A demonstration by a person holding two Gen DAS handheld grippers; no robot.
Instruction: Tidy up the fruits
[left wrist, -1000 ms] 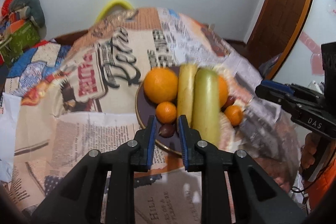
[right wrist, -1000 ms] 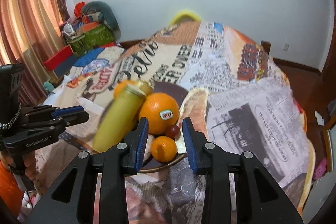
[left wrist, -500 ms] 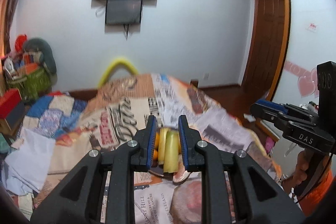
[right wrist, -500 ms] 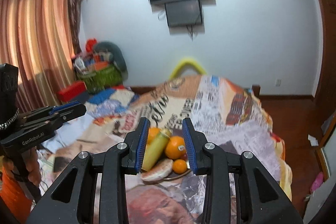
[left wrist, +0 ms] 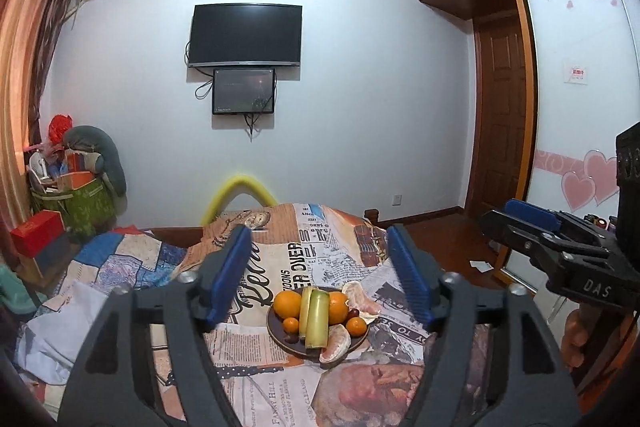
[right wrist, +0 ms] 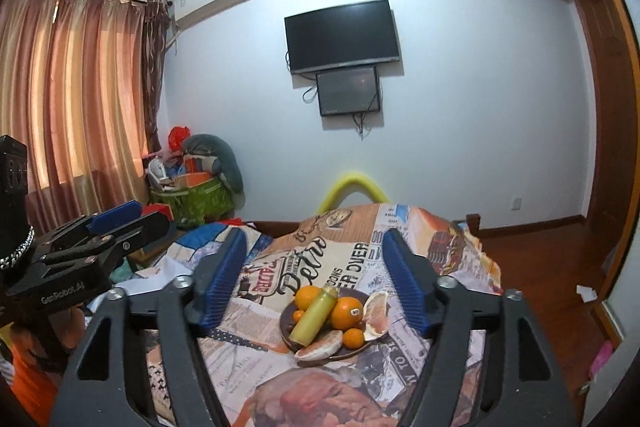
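2 empty grippers, left gripper (left wrist: 322, 271) and right gripper (right wrist: 316, 275), opening above plate (left wrist: 280, 337)

Newsprint bedspread (left wrist: 280, 259): "OVER" just behind fruit plate (left wrist: 280, 341); "FANNY HILL" in front of plate, toward camera. Right tool (left wrist: 576, 267) body: "DAS". Left tool (right wrist: 84, 255) body: "GenRobot.AI". Sticker on orange (right wrist: 347, 313): unreadable.

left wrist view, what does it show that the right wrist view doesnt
Only the left wrist view shows the sliding door with pink hearts and the right tool from the side.

Only the right wrist view shows the striped curtains and the left tool from the side.

Both show the dark plate of fruit on the newspaper-print cover, the wall TV, and tool jaws opening with nothing between them.
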